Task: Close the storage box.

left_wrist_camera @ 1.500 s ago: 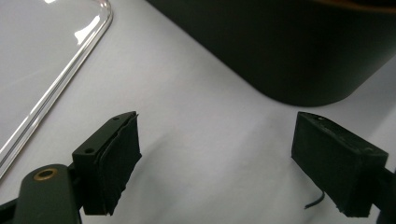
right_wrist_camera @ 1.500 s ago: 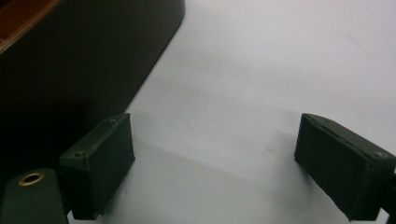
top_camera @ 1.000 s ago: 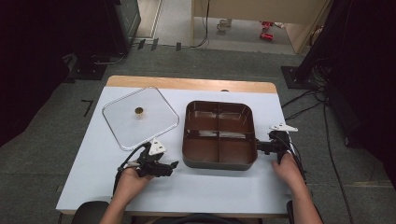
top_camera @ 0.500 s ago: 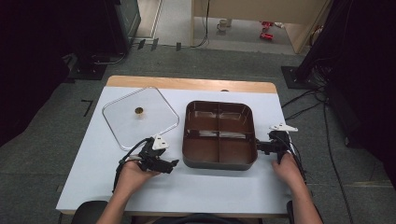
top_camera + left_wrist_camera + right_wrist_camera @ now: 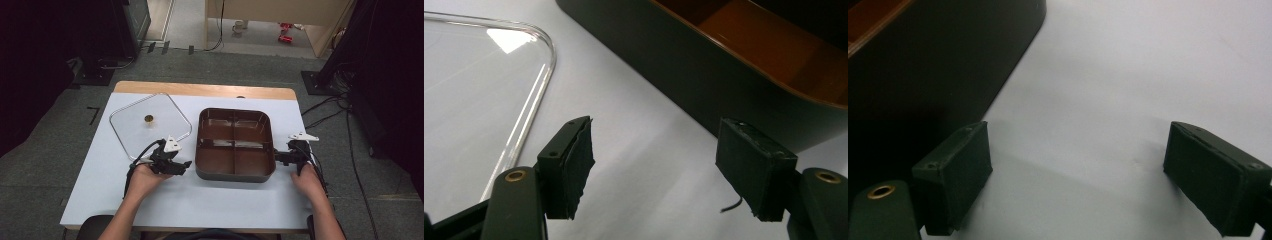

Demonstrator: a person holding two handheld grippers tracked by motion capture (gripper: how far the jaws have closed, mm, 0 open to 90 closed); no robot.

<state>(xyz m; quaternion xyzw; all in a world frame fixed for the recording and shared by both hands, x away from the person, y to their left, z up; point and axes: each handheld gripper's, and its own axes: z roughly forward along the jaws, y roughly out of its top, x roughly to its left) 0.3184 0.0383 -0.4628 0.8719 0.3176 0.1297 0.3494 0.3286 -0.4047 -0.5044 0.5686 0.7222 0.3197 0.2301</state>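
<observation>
A dark brown tray (image 5: 235,143) with several compartments sits in the middle of the white table (image 5: 220,202). To its left lies a clear square lid (image 5: 131,134) with a small gold knob (image 5: 149,118). My left gripper (image 5: 184,166) sits on the table between lid and tray, pointing at the tray's left wall (image 5: 704,95). Its jaws stand apart with nothing between them and have just been closing; the lid's rim (image 5: 531,107) is off to their left. My right gripper (image 5: 278,157) is open at the tray's right wall (image 5: 933,65), over bare table.
The table has a wooden strip (image 5: 200,90) along its far edge. Dark equipment and cables (image 5: 325,107) stand on the floor around it. White table surface runs in front of the tray and to the right of it.
My left hand has moved a little away from the table's front edge, alongside the tray's left wall. The right hand, the tray and the lid have stayed in place.
</observation>
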